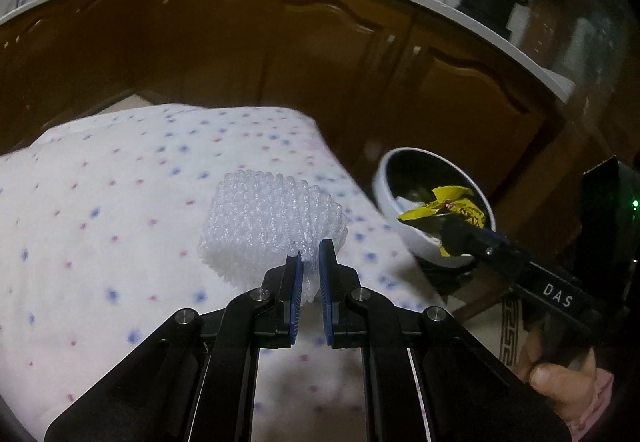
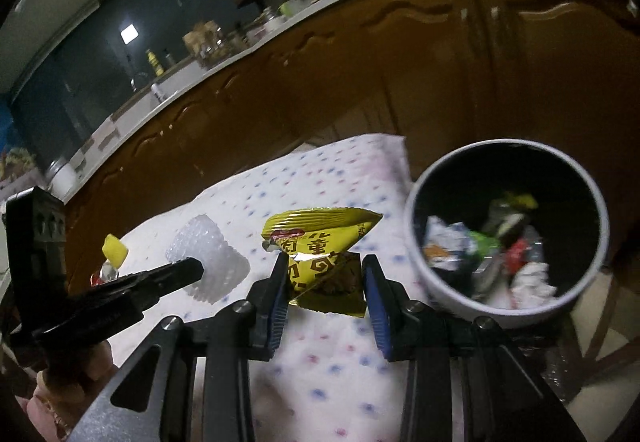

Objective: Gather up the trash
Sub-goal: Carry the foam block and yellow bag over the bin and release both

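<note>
The left gripper (image 1: 309,274) pinches the edge of a white foam net (image 1: 272,218) resting on the dotted cloth (image 1: 100,202). The right gripper (image 2: 325,282) clamps a yellow wrapper (image 2: 320,242), holding it near the rim of the white bin (image 2: 436,282), which contains other trash.
</note>
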